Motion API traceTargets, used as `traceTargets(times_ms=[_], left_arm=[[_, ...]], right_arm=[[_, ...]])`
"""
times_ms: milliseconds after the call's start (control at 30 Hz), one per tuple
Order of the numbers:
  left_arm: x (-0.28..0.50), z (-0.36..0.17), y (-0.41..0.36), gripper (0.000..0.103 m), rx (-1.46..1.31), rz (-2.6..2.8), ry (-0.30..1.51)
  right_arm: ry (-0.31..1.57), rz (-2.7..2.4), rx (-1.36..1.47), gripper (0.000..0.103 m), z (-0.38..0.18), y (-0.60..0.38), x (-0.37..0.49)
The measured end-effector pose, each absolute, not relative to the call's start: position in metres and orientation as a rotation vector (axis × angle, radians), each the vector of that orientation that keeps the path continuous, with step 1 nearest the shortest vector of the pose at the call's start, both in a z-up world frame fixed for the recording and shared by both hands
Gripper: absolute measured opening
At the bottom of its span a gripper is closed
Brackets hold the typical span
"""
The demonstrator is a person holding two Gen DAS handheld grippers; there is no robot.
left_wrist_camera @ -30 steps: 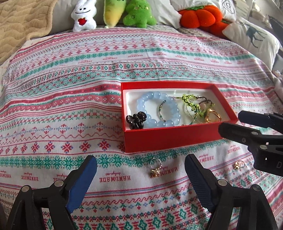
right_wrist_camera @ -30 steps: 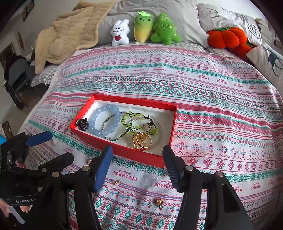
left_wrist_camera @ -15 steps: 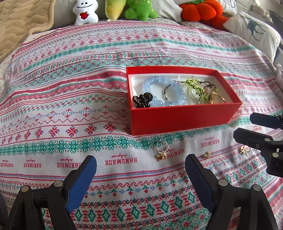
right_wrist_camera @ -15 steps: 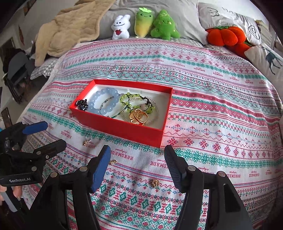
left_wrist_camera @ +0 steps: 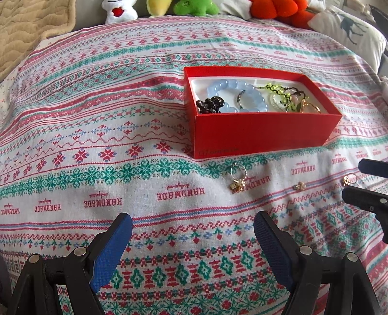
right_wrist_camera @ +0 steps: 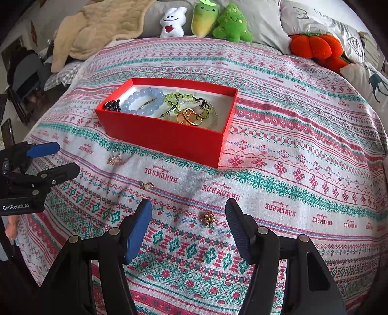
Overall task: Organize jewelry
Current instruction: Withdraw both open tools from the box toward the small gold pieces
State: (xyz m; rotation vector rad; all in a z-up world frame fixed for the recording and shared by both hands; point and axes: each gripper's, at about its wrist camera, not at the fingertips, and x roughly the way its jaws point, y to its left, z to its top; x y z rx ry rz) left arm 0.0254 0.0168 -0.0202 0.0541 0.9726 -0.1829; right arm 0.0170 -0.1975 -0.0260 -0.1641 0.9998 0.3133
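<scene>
A red box (left_wrist_camera: pixel 262 132) (right_wrist_camera: pixel 167 137) on the patterned bedspread holds a blue bead bracelet (left_wrist_camera: pixel 238 97), green beads (right_wrist_camera: pixel 179 99), gold rings (right_wrist_camera: pixel 190 116) and a dark clip (left_wrist_camera: pixel 209 104). Loose on the cloth in front of it lie a hoop earring with charms (left_wrist_camera: pixel 237 180) (right_wrist_camera: pixel 114 157), a small gold piece (left_wrist_camera: pixel 298 186) (right_wrist_camera: pixel 146 185) and a gold ring piece (left_wrist_camera: pixel 349 179) (right_wrist_camera: pixel 207 218). My left gripper (left_wrist_camera: pixel 192 230) is open and empty, below the hoop earring. My right gripper (right_wrist_camera: pixel 188 219) is open, with the gold ring piece lying between its fingers on the cloth.
Plush toys (right_wrist_camera: pixel 206 21) and an orange pumpkin cushion (right_wrist_camera: pixel 315 46) line the head of the bed. A beige blanket (right_wrist_camera: pixel 97 31) lies at the back left. A deer-print pillow (right_wrist_camera: pixel 371 84) sits at the right edge.
Both grippers have pulled back and lower, away from the box. The right gripper now frames the gold ring piece. Both stay open.
</scene>
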Motion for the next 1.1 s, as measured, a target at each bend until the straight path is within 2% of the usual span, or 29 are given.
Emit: traceTargets(times_ms=[500,767,867,933,1033,1100], left_arm=[[0.019,-0.047,0.011,0.087,0.123,-0.207,0.984],[0.032,-0.045,-0.004,0.085,0.088,-0.278,0.948],[0.037,-0.043,-0.010,0.074,0.076,-0.298,0.937],[0.040,-0.042,-0.015,0.062,0.077,-0.301,0.932],[0.046,-0.040,-0.018,0.050,0.069,-0.299,0.929],[0.050,-0.040,-0.020,0.045,0.059,-0.303,0.931]], right_arm=[[1.054,0.322,-0.203,0.066,-0.048,-0.202,0.003],[1.060,0.310,-0.185,0.072,-0.049,-0.206,0.007],[1.062,0.309,-0.186,0.073,-0.049,-0.207,0.008],[1.064,0.307,-0.187,0.073,-0.049,-0.207,0.008],[1.067,0.307,-0.186,0.073,-0.050,-0.207,0.008],[1.069,0.307,-0.187,0.074,-0.050,-0.207,0.007]])
